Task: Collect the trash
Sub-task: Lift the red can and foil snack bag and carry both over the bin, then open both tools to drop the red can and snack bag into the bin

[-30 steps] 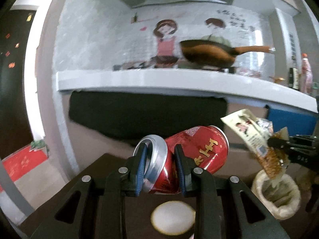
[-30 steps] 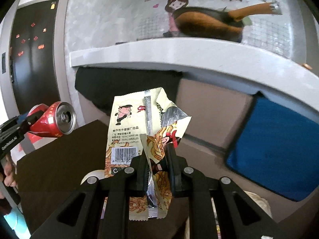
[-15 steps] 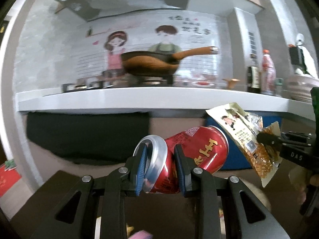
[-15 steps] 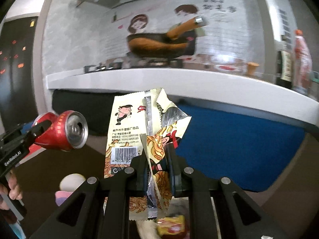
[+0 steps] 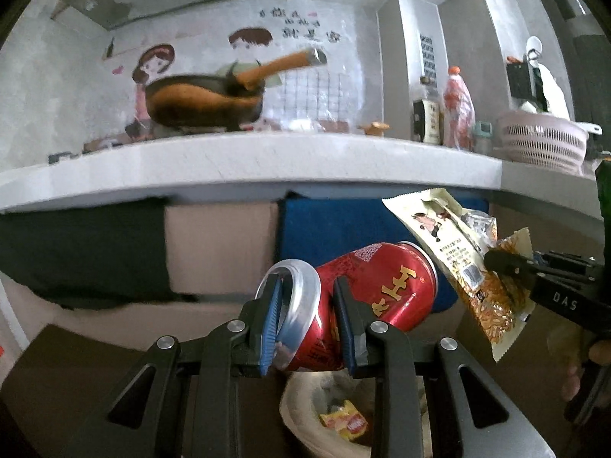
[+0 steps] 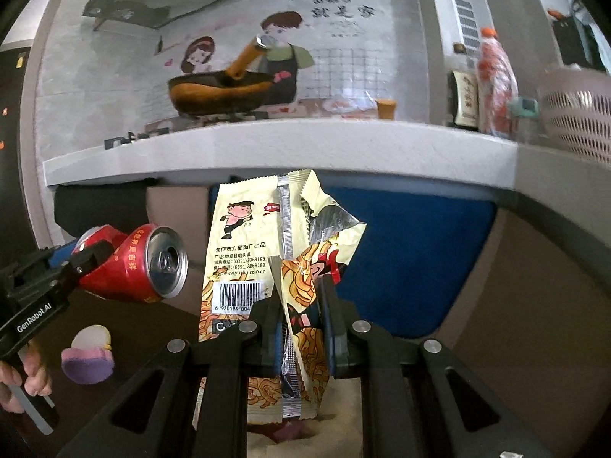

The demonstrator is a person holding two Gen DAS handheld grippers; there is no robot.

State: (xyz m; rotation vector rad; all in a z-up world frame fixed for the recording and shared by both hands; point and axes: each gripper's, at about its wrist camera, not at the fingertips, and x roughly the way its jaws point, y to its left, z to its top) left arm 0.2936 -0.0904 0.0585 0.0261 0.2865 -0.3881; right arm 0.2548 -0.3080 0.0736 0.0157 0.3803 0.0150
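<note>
Sideways, the red can [image 5: 366, 297] sits clamped in the left hand-held gripper [image 5: 309, 316]; the right hand-held gripper [image 6: 301, 328] pinches a wrapper [image 6: 267, 252].

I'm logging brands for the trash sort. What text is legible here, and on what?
"GenRobot.AI": left gripper body.
"DAS": right gripper body.
"www.yuzhu.com.cn", "(0391)8068188", "(0391)8068189", barcode digits "6 920189 004": snack wrapper; its Chinese lines are legible too.
Red can: gold Chinese characters, QR code.
Wall mural: Chinese slogan.
Counter bottle labels: too blurred.

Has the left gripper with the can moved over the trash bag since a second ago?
Yes. The left gripper, shut on the red can, has swung right along the counter; the white trash bag now lies directly below it.
</note>
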